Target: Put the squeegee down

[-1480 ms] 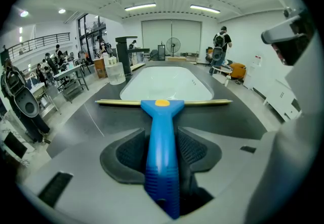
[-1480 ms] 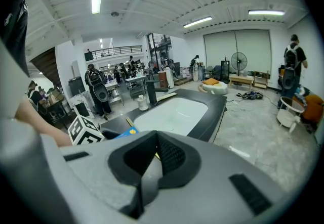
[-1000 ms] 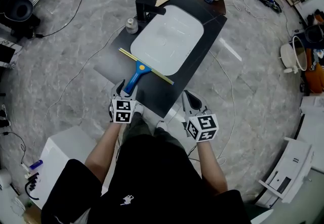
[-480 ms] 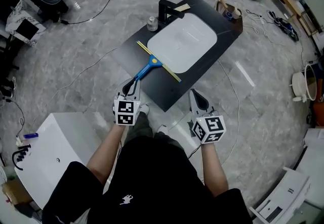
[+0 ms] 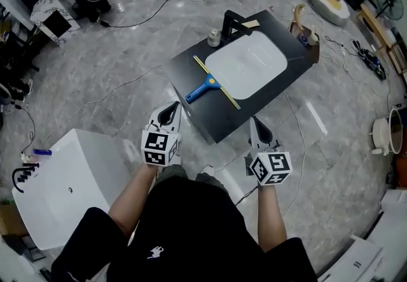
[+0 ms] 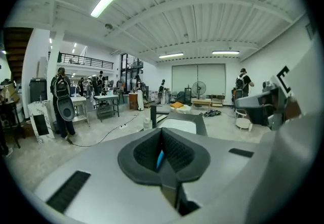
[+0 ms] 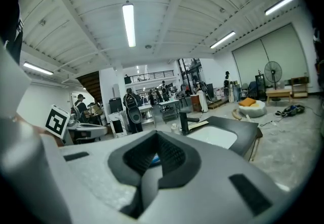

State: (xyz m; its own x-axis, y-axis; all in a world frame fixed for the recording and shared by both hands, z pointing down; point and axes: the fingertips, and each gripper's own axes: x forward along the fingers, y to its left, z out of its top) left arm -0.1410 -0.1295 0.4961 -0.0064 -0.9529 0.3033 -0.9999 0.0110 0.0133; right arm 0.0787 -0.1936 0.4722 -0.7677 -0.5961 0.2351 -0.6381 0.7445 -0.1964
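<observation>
The squeegee (image 5: 206,88) is lying flat on the black table (image 5: 210,123), and it is held by neither gripper. Its long yellow blade is laid along the near edge of the white basin (image 5: 245,64), and its blue handle is directed away from the basin, toward the near left edge of the table.

The left gripper (image 5: 170,109) is held off that edge, over the grey floor (image 5: 114,83). It is pointed toward the handle end, near to it but clearly apart from it. In the left gripper view the jaws of this gripper (image 6: 162,154) are seen pressed together. They have just been closing, and nothing is caught between them. Only a thin strip of blue (image 6: 159,159) is seen past the pads, and it belongs to the squeegee lying further away on the table.

The right gripper (image 5: 255,125) is held beside the near right edge of the table, well apart from the squeegee, on the far side of the blade from the handle. In the right gripper view its jaws (image 7: 154,160) are also brought together, and no object is gripped by them.

At the far side of the basin a black faucet (image 5: 232,23) is mounted, and a small bottle (image 5: 214,37) is standing just beside it.
</observation>
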